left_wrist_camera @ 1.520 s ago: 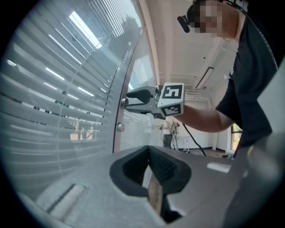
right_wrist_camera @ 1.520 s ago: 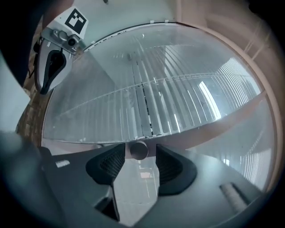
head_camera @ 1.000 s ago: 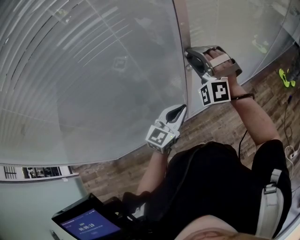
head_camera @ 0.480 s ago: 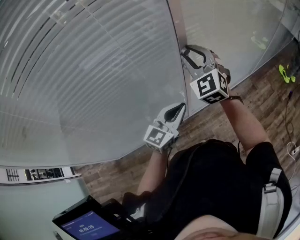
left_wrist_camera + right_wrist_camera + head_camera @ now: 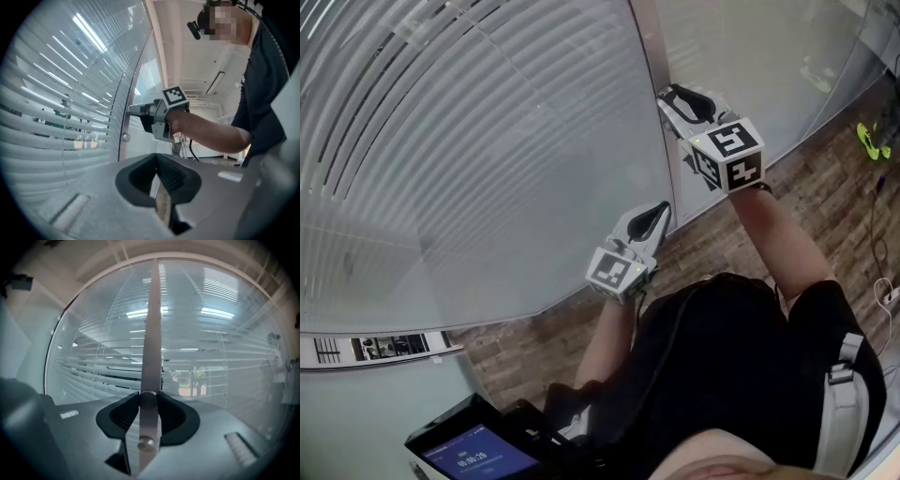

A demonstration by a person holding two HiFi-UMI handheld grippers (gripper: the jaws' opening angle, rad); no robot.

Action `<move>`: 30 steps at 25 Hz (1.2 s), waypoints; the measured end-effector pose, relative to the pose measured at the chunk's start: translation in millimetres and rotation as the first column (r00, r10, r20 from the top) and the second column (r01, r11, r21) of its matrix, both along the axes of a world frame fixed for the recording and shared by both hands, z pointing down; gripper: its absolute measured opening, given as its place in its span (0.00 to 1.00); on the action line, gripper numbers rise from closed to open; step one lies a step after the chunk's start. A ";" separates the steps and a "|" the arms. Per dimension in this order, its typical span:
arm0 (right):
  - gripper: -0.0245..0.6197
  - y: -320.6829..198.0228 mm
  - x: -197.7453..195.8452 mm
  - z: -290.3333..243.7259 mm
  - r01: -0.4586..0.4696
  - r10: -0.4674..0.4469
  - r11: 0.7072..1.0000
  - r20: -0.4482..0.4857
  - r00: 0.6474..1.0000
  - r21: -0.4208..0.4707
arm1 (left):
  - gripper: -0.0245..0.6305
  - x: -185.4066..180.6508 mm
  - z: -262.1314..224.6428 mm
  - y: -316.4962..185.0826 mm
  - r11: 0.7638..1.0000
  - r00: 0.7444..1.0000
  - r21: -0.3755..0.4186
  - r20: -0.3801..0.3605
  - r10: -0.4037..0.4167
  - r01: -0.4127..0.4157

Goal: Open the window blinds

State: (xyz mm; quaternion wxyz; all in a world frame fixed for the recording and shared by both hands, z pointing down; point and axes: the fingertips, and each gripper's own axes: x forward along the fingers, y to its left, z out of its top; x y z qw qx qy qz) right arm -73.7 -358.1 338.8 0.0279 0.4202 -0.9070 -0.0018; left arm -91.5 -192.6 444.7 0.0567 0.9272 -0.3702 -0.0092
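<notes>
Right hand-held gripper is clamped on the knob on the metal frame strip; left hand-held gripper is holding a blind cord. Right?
No cord: the left gripper view shows the left hand-held gripper shut with nothing between its jaws. The right hand-held gripper is clamped on the knob on the metal frame strip, jaws just tightened.

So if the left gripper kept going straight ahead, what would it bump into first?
Most likely the metal frame strip, or the glass right beside it, below the knob. The left gripper points at that wall with nothing seen in between, though depth is hard to judge.
</notes>
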 end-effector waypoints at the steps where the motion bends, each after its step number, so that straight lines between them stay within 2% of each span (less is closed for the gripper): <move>1: 0.23 0.1 -0.2 -1.0 0.003 -0.001 1.000 0.043 0.999 -0.029 | 0.04 -0.4 -0.3 0.6 1.000 1.000 -0.003 -0.003 0.000 0.000; 4: 0.23 -0.3 -2.0 -2.1 0.004 0.003 0.998 0.105 0.994 -0.068 | 0.04 -1.6 0.2 1.4 1.000 1.000 0.000 -0.002 -0.003 0.003; 9: 0.23 -3.9 -1.6 -1.9 0.004 0.003 0.998 0.109 0.994 -0.064 | 0.04 -3.6 11.0 -3.0 0.999 1.000 0.028 -0.007 -0.018 0.018; 26: 0.23 -5.9 3.6 -3.2 -0.012 0.022 0.998 0.139 0.990 -0.068 | 0.04 -1.6 12.5 -6.0 1.000 1.000 0.019 0.001 -0.007 0.007; 28: 0.23 -5.5 -0.1 -0.6 0.005 0.002 0.998 0.130 0.992 -0.057 | 0.04 -4.2 14.9 -2.9 1.000 1.000 0.018 0.000 -0.009 0.009; 30: 0.28 -3.9 -3.2 1.1 0.047 -0.042 0.998 0.113 0.993 -0.041 | 0.04 -6.0 17.4 -0.6 1.000 1.000 0.018 -0.005 -0.006 0.006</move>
